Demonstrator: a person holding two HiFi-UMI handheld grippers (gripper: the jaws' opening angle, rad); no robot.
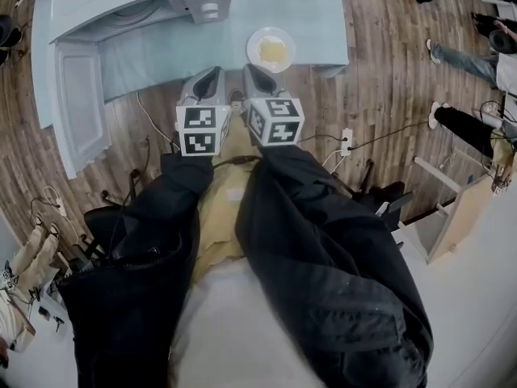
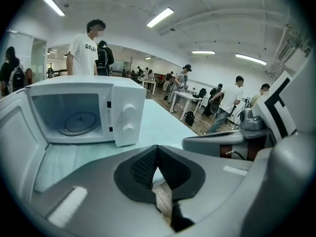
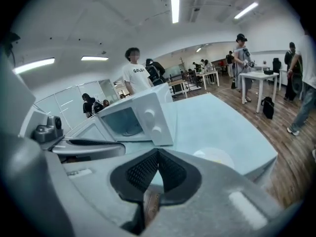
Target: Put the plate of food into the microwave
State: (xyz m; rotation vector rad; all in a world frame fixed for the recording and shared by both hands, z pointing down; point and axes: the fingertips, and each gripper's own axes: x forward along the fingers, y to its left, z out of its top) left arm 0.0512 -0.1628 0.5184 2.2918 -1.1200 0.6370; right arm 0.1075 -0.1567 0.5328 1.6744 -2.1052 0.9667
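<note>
Plate place: the round white plate with yellow food (image 1: 271, 49) is lying on the pale blue bench (image 1: 323, 6), to the right of the white microwave oven (image 1: 137, 6) and nearer to the person than it is. It is sitting close to the bench edge, and no tool is touching it.
Microwave state: its white door (image 1: 81, 111) is standing wide open at the left side of the microwave, and the glass turntable (image 2: 79, 123) inside is showing bare.
Left tool: the left tool (image 2: 157, 151) is showing its jaws pressed together, with nothing between them.
Right tool: the right tool (image 3: 158, 154) is also showing its jaws pressed together and empty.
Risk, pushing: I am judging that a tool arriving with pressed jaws is likely to shove the plate instead of taking its rim, and the plate may slide off the bench edge.
Risk, tilting: a grip on one side of the rim only may let the plate tip, so the food may slide off on the way to the microwave.
Risk, knocking: the plate may strike the microwave's front corner with the two knobs when it is going in from the right.
Pose: both tools are hanging side by side before the bench edge, right of the microwave and short of the plate, pointing forward, with the marker cubes facing up and the dark sleeves drawn near to the body.
</note>
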